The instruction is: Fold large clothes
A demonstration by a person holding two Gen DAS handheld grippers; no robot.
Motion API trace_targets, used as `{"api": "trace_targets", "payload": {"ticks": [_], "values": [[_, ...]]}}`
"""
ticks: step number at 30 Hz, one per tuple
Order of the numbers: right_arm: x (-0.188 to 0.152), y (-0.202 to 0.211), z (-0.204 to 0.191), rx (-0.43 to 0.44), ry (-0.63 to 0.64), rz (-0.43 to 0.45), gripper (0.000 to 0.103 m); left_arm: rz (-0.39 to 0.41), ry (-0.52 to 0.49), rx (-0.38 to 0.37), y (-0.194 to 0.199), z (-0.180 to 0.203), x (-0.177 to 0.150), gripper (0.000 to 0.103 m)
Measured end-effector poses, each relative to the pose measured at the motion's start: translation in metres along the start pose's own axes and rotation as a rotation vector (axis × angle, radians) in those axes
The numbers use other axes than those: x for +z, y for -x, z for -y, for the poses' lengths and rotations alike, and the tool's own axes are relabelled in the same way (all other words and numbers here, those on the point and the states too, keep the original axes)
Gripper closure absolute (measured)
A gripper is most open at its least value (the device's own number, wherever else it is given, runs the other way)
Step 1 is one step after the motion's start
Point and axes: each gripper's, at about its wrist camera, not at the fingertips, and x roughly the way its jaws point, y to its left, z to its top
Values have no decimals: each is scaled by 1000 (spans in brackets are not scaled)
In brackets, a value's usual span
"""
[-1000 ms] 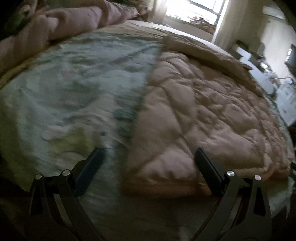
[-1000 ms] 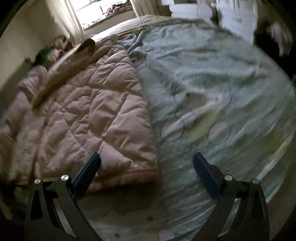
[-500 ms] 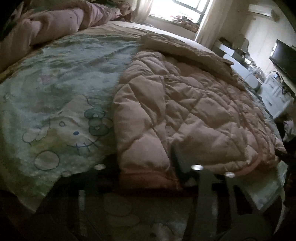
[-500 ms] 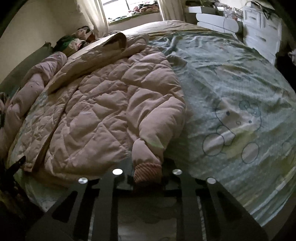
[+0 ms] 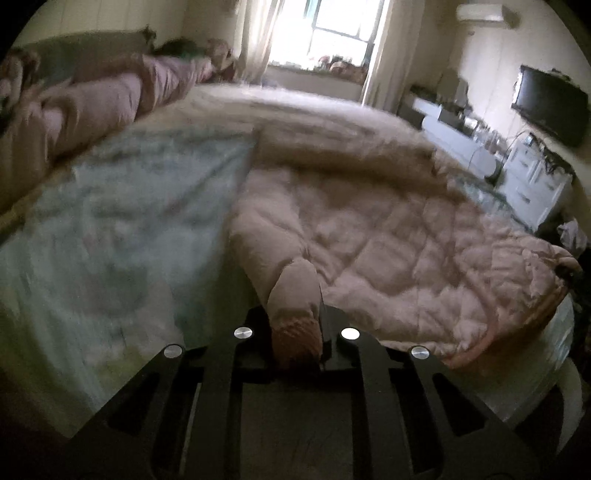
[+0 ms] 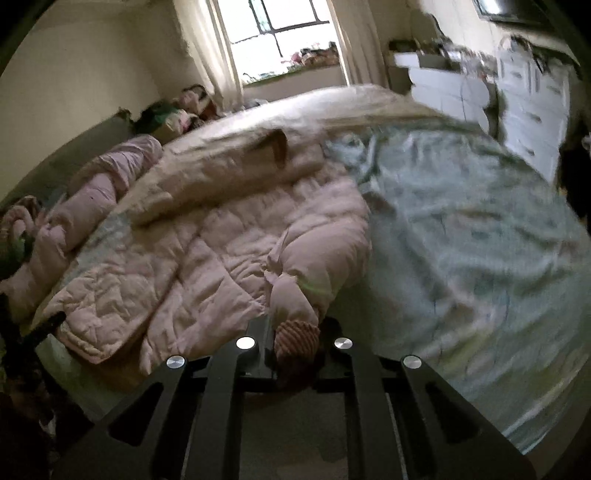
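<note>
- Pink quilted coat [image 5: 388, 236] lies spread over the bed, its hooded end toward the window and its hem toward me. In my right wrist view the coat [image 6: 207, 236] covers the left half of the bed, with pale blue-green printed bedsheet [image 6: 461, 229] bare on the right.
- In my left wrist view the layout is mirrored: bedsheet [image 5: 122, 221] on the left, coat on the right, hem close to the bed's near edge.
- Left sleeve cuff [image 5: 295, 332], ribbed knit, is raised off the bed and runs straight into my left tongs [image 5: 295, 343]; the two black fingers are pressed in on it from both sides, pinching the cuff.
- Right sleeve cuff [image 6: 297, 338], same ribbed knit, sits between the fingers of my right tongs [image 6: 295, 347], likewise clamped from both sides, with the sleeve bent up from the coat body.
- Both tongs point level across the bed toward the window [image 5: 332, 33], held low at the near bed edge.
- Rolled pink duvet [image 5: 92, 107] lies along the headboard side of the bed, apart from the coat.
- White drawer units [image 6: 528, 96] stand along the far wall; a dark TV screen [image 5: 550, 103] hangs above them.
- Both views are motion-blurred; print on the sheet not legible.
</note>
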Motion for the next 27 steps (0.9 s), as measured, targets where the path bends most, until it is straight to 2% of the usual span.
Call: {"api": "trace_targets", "payload": {"ticks": [5, 12, 21, 27], "values": [[42, 8, -9, 10, 27, 74, 93, 101, -36, 28, 15, 6, 54, 96], [101, -4, -12, 19, 33, 175, 93, 188, -60, 66, -2, 14, 116, 96], [175, -47, -19, -16, 46, 286, 93, 216, -37, 131, -53, 2, 176, 96], [210, -87, -19, -53, 70, 311, 93, 223, -49, 169, -89, 0, 201, 96]]}}
